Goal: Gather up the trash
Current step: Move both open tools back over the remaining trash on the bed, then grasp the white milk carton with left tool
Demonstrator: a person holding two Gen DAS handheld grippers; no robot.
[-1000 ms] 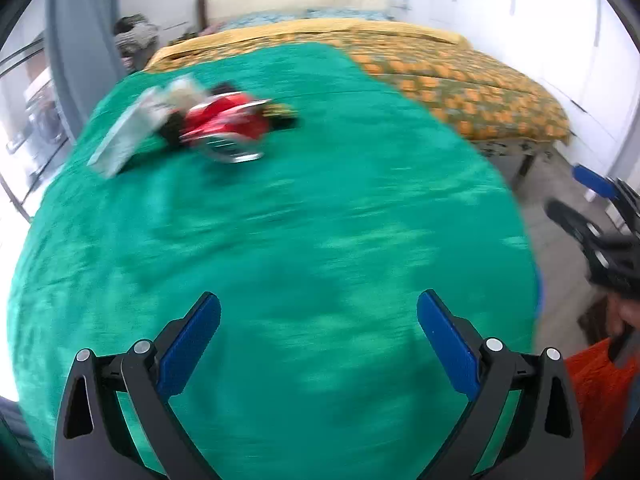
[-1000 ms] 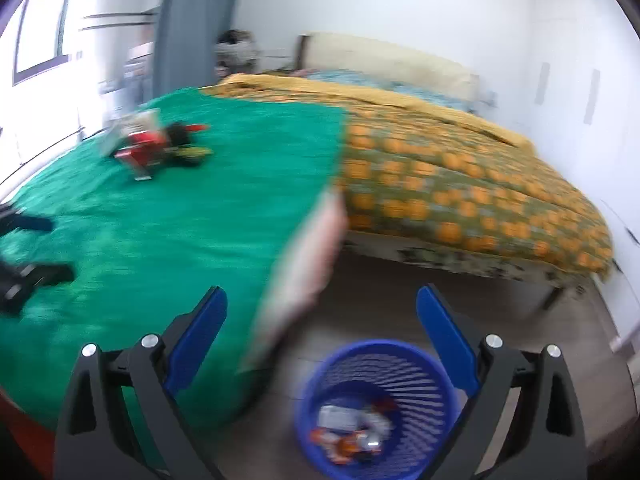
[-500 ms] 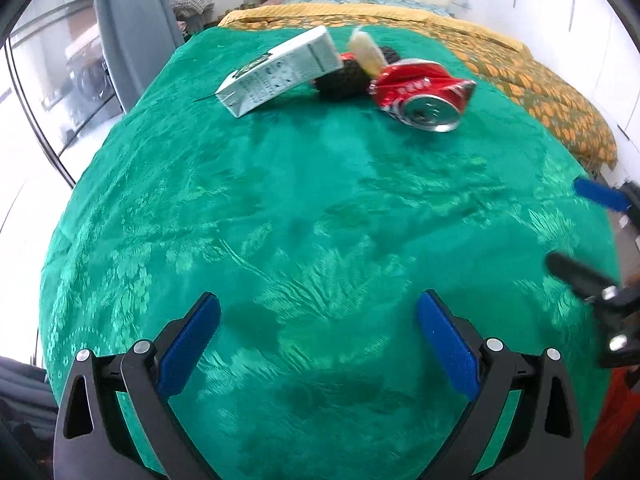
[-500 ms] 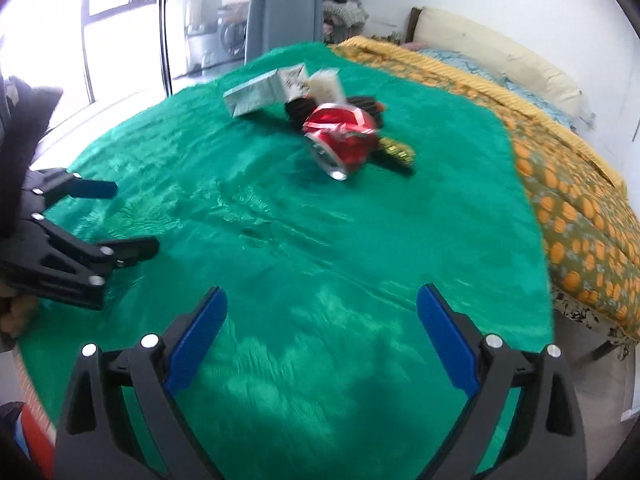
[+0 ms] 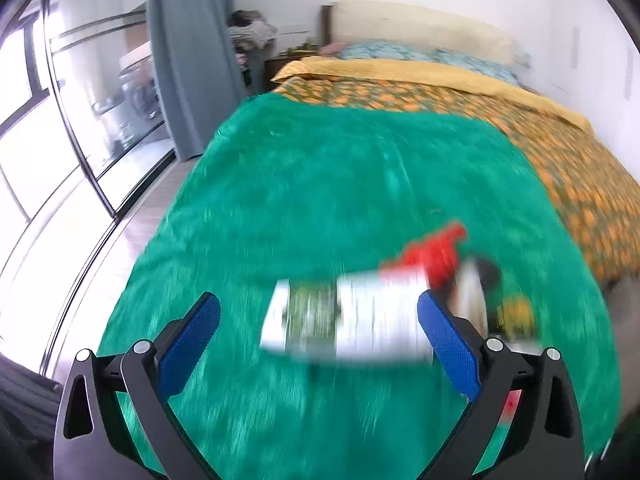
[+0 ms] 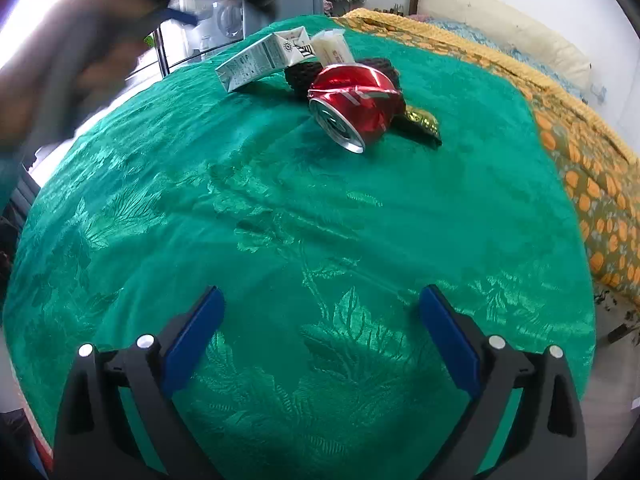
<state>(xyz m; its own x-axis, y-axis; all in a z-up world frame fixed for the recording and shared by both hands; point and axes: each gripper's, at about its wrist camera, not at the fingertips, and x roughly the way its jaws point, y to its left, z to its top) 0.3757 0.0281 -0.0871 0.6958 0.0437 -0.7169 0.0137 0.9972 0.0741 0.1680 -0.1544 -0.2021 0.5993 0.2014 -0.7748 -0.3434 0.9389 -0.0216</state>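
A small heap of trash lies on the green cloth (image 6: 280, 220). It holds a white milk carton (image 6: 264, 60), a crushed red can (image 6: 356, 108), a pale wrapper (image 6: 332, 48), a black item (image 6: 376, 66) and a gold wrapper (image 6: 420, 120). My right gripper (image 6: 320, 300) is open and well short of the heap, holding nothing. In the blurred left wrist view my left gripper (image 5: 318, 312) is open. The carton (image 5: 348, 320) lies flat just past its fingertips, with something red (image 5: 436, 256) and a yellow wrapper (image 5: 516, 312) to the right. A blurred hand with the left gripper (image 6: 120, 20) hangs above the carton.
A bed with an orange patterned cover (image 6: 580, 152) runs along the right of the green cloth, and its cover (image 5: 520, 120) reaches to the pillows at the back. Glass doors (image 5: 60, 140) and a grey curtain (image 5: 188, 60) stand on the left.
My left gripper has swung forward over the cloth to the heap, so the carton now lies close in front of its open fingers. My right gripper has moved nearer to the can.
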